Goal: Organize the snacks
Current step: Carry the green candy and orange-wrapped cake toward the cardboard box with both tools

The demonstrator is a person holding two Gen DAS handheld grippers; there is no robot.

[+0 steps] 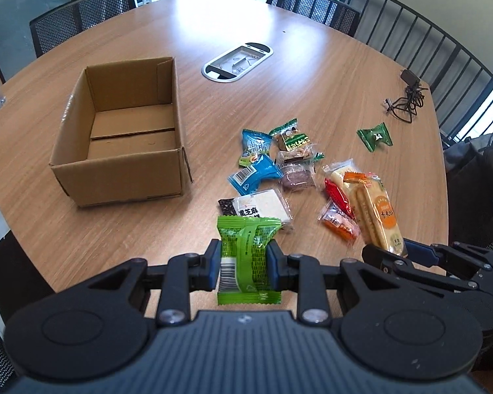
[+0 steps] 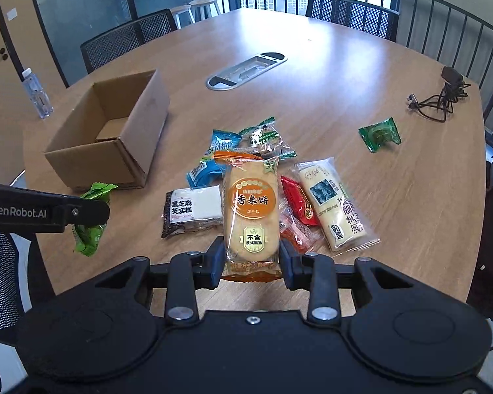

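- Two grippers are each closed on a snack, both held above the wooden counter (image 1: 312, 75).
- Left gripper (image 1: 243, 267): its fingers (image 1: 213, 264) pinch a bright green packet (image 1: 246, 256) across its middle; the packet stands upright between the blue pads, barcode side facing the camera. In the right wrist view the same packet (image 2: 90, 220) sticks out above and below the dark finger at the left edge.
- Right gripper (image 2: 251, 261): its fingers (image 2: 217, 256) clamp the lower end of an orange rice cracker pack (image 2: 251, 210), which rises upright from them, label forward. The left wrist view shows that pack (image 1: 374, 210) tilted, its bottom end in the right gripper at the lower right.
- An open cardboard box (image 1: 121, 131) sits on the counter to the left of the snacks; its inside looks empty from here, though the near wall hides part of the floor.
- Loose snacks lie in a cluster right of the box: a white sesame cake pack (image 2: 194, 210), two blue packets (image 1: 256, 164), a red sachet (image 2: 299, 203), a long cream-coloured pack (image 2: 335, 203) and some small mixed wrappers (image 1: 292, 144).
- One dark green candy (image 1: 376, 136) lies apart, further right.
- A black cable bundle (image 1: 407, 101) rests near the counter's right edge.
- A silver cable hatch (image 1: 236, 62) is set into the counter's middle.
- A water bottle (image 2: 37, 93) stands beyond the box, at the left.
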